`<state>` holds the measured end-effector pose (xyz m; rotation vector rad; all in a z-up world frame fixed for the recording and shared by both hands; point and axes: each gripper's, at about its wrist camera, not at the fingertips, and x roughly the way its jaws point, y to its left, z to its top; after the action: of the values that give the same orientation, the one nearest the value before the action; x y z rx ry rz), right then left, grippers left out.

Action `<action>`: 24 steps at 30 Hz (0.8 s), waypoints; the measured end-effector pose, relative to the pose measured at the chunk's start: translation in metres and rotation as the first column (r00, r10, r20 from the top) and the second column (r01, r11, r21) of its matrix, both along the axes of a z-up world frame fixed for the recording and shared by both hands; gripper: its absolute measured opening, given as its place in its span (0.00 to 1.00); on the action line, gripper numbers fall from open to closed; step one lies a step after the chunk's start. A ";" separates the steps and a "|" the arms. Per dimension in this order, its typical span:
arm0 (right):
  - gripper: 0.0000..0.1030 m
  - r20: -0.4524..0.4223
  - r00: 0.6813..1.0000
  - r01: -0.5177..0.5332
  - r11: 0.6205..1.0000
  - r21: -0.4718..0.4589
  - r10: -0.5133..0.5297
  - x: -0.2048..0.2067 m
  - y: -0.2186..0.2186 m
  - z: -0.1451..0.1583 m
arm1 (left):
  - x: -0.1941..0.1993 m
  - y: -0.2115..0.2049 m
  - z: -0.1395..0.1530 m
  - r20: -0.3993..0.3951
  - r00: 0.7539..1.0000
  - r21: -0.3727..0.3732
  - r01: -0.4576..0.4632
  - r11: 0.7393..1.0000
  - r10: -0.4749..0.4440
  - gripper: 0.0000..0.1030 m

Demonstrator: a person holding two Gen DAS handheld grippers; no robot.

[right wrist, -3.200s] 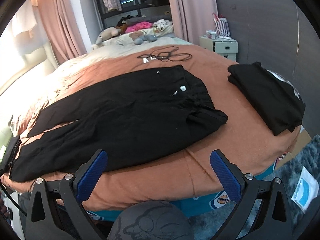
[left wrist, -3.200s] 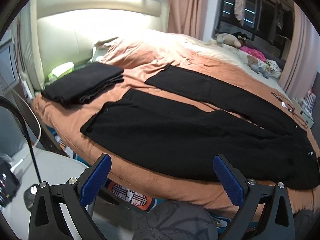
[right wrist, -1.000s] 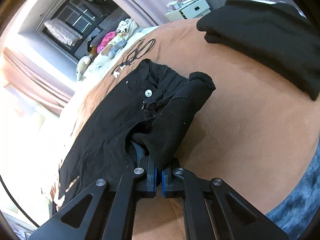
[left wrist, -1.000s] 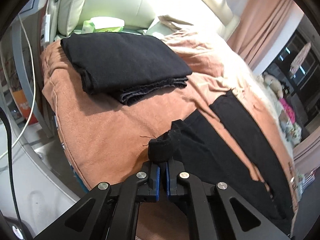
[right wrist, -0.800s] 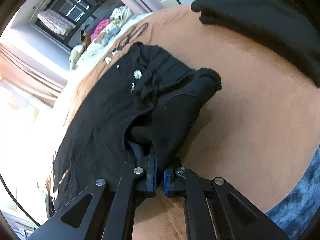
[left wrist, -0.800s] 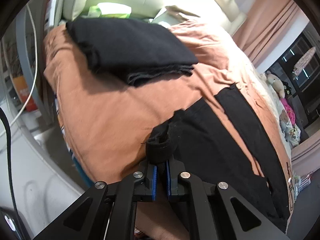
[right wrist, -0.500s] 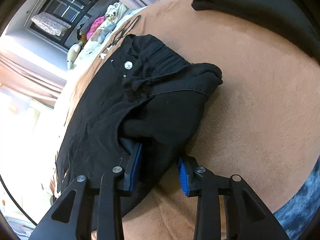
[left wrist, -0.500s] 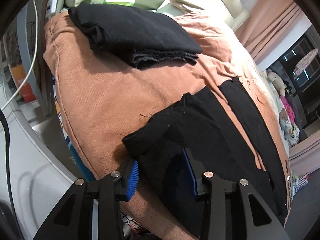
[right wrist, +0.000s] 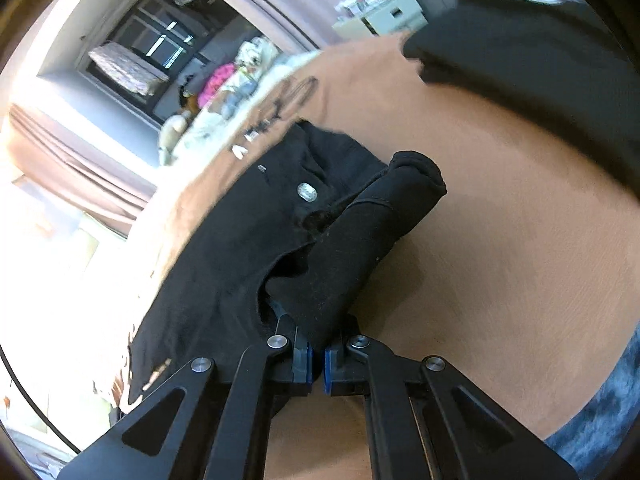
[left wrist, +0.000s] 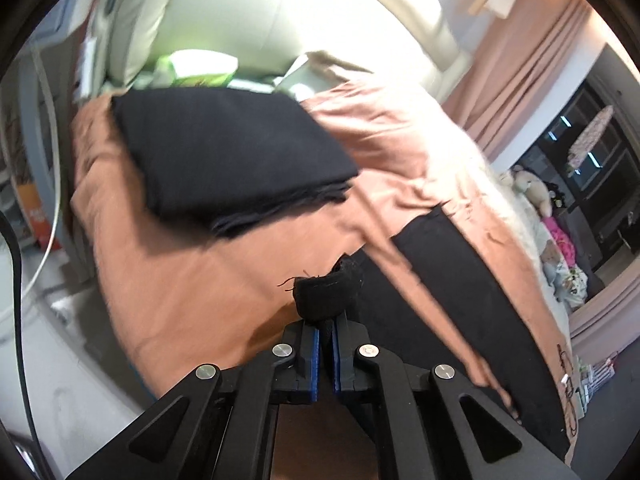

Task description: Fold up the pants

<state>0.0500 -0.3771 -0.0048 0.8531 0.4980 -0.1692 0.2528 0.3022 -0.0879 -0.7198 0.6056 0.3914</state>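
Black pants (right wrist: 240,248) lie spread on a bed with a brown cover (right wrist: 500,240). My left gripper (left wrist: 325,354) is shut on the hem of the near pant leg (left wrist: 326,292), which bunches above the blue pads. The far leg (left wrist: 472,264) lies flat to the right. My right gripper (right wrist: 316,360) is shut on the near waistband corner (right wrist: 360,240), lifted and rolled above the jaws. The silver waist button (right wrist: 307,191) shows just beyond.
A folded black garment (left wrist: 224,160) lies at the bed's left end, another (right wrist: 540,72) at its right end. Cables (right wrist: 296,96) and stuffed toys (right wrist: 240,76) lie at the far side. A white nightstand (right wrist: 388,14) stands beyond. Floor (left wrist: 52,360) lies below the left bed edge.
Both grippers were open around the cloth half a second ago and have closed on it again. The hem and the waistband corner are now raised off the cover.
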 end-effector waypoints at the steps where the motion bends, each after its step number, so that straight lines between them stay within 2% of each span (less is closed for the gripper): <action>1: 0.00 0.012 1.000 -0.003 1.000 -0.005 0.003 -0.003 0.000 0.004 | 0.005 -0.001 0.008 0.010 1.000 0.006 0.008 1.000 -0.008 0.04; 8: 0.00 0.069 0.997 -0.015 0.999 -0.035 0.017 0.002 0.000 0.038 | 0.043 -0.006 0.050 0.062 0.997 0.049 0.042 0.998 -0.045 0.04; 18: 0.00 0.093 0.995 -0.025 0.997 -0.068 0.031 0.038 -0.012 0.057 | 0.102 -0.013 0.099 0.103 0.990 0.104 0.081 0.991 -0.092 0.03; 24: 0.00 0.091 0.995 -0.027 0.995 -0.095 0.036 0.067 -0.016 0.068 | 0.149 -0.018 0.116 0.109 0.988 0.119 0.092 0.989 -0.105 0.03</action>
<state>0.1168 -0.3935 0.0636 0.7579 0.4129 -0.1225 0.4022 0.2841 0.0276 -0.5965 0.5037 0.2884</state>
